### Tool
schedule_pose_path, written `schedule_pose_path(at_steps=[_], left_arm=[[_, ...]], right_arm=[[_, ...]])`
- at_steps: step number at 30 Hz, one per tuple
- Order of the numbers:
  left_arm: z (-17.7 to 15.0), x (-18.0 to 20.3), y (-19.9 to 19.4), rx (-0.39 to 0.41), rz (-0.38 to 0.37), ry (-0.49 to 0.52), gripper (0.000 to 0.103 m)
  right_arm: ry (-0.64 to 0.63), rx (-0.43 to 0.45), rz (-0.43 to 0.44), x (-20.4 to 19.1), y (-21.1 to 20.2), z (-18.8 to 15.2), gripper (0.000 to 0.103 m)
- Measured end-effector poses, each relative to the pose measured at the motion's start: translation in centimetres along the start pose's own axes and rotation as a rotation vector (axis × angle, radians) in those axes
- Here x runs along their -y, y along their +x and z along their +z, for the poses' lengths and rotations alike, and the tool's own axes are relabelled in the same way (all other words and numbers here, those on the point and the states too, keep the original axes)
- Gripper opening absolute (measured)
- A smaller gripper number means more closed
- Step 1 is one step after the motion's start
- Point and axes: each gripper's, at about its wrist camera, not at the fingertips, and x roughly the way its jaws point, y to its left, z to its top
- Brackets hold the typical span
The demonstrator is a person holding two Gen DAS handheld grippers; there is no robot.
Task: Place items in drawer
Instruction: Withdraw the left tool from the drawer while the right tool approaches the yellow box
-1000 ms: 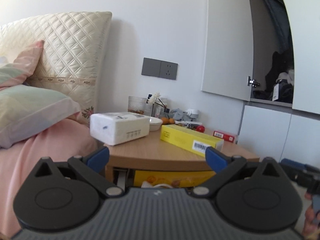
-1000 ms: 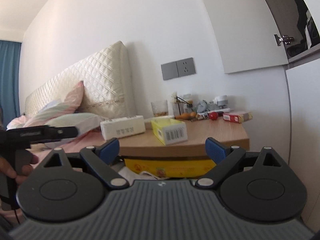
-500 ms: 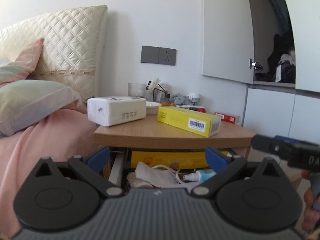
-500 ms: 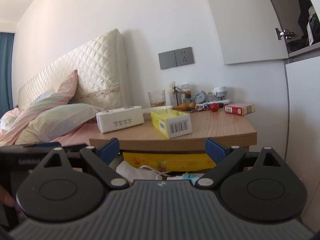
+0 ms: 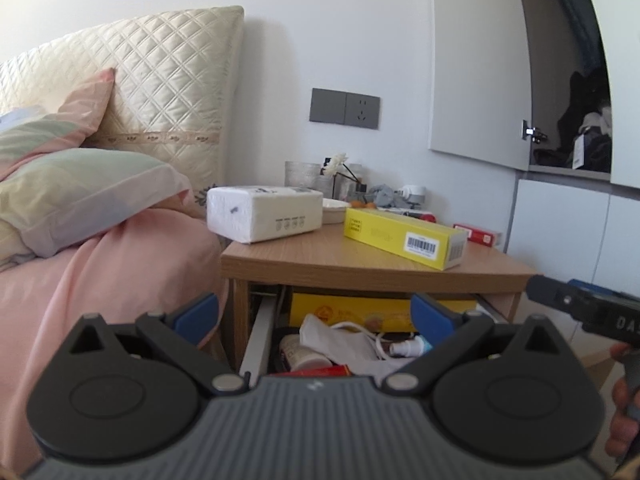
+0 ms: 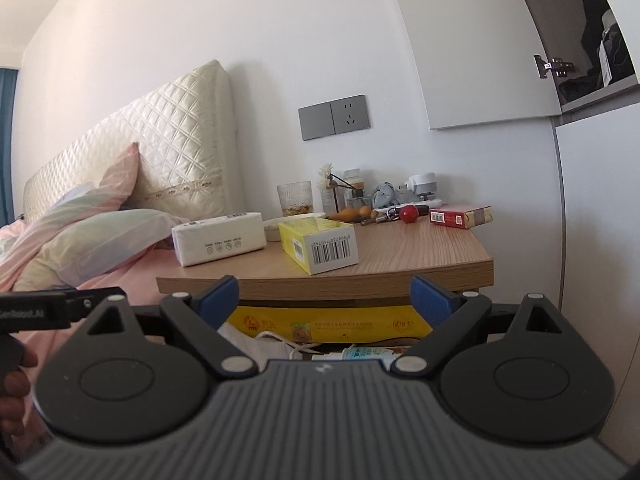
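Observation:
A wooden nightstand (image 5: 360, 264) stands by the bed with its drawer (image 5: 256, 332) pulled open below the top. The drawer holds a yellow box, a white cloth, a cable and small bottles. On top lie a long yellow box (image 5: 404, 232), a white tissue pack (image 5: 264, 212) and a red pack (image 5: 478, 234); they also show in the right wrist view: yellow box (image 6: 316, 242), tissue pack (image 6: 220, 238), red pack (image 6: 460, 216). My left gripper (image 5: 314, 312) is open and empty in front of the drawer. My right gripper (image 6: 324, 294) is open and empty, level with the nightstand's front edge.
A bed with pink bedding (image 5: 100, 280) and pillows is left of the nightstand. A glass (image 6: 294, 198), a red ball (image 6: 409, 213) and small clutter sit at the back of the top. White wardrobe doors (image 5: 560, 232) stand to the right.
Both grippers have risen and pulled back a little, so the open drawer's contents now show below the tabletop. Both stay open and empty.

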Motion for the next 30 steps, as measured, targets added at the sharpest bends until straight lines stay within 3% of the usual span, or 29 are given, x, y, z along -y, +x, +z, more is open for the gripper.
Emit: schedule_pose_path(at_steps=[11, 16, 22, 30], left_arm=[[-0.1, 0.1, -0.2, -0.007, -0.027, 0.017, 0.103], [-0.3, 0.8, -0.5, 0.015, -0.004, 0.073, 0.103], [-0.4, 1.3, -0.7, 0.021, -0.026, 0.087, 0.103], [-0.4, 0.9, -0.8, 0.020, -0.019, 0.088, 0.103]], right_arm=[[-0.003, 0.004, -0.007, 0.0, -0.3, 0.0, 0.095], [-0.002, 0.014, 0.010, 0.3, -0.6, 0.0, 0.095], [0.015, 0.033, 0.049, 0.8, -0.7, 0.3, 0.095], [0.018, 0.003, 0.065, 0.7, 1.4, 2.3, 0.095]])
